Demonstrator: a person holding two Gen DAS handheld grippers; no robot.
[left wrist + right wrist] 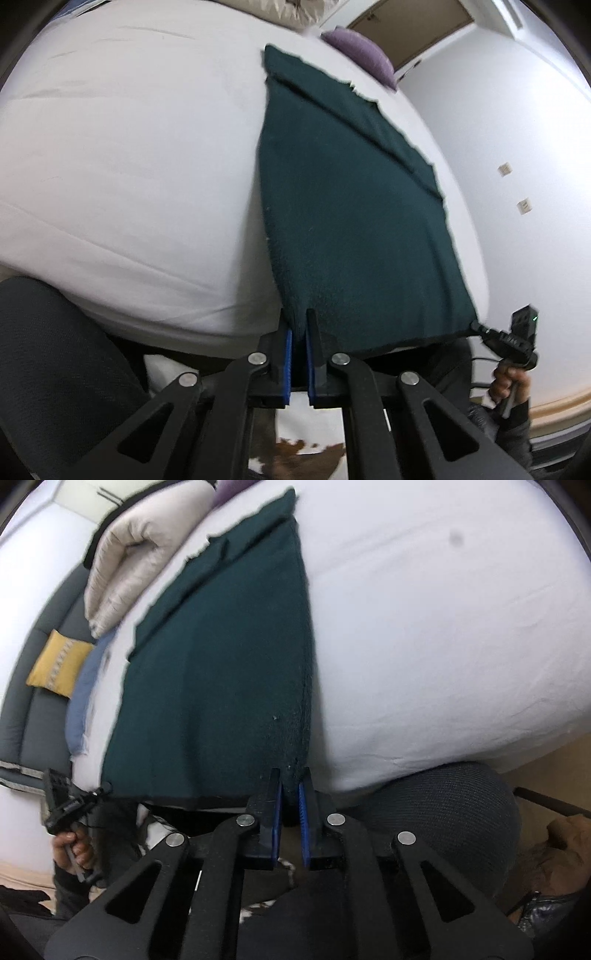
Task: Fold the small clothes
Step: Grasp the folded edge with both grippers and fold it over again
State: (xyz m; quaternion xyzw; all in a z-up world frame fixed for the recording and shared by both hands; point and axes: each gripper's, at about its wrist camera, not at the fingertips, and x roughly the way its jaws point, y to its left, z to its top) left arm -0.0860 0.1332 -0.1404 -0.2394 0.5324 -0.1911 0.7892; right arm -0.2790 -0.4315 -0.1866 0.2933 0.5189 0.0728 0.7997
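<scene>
A dark green cloth (351,206) lies flat on the white bed (129,166), with a folded strip along its far edge. My left gripper (300,319) is shut on the cloth's near left corner, the fabric pinched between the blue pads. In the right wrist view the same cloth (221,672) runs away from my right gripper (291,777), which is shut on the near right corner at the mattress edge. Each view also shows the other gripper at the opposite near corner: the right gripper (480,328) and the left gripper (101,789), each held by a hand.
A purple pillow (360,48) lies beyond the cloth. A beige duvet (125,565), a blue cloth (86,694) and a yellow cushion (59,662) sit to the cloth's left side. A dark chair seat (443,812) stands below the bed's near edge. A white wall (498,147) borders the bed.
</scene>
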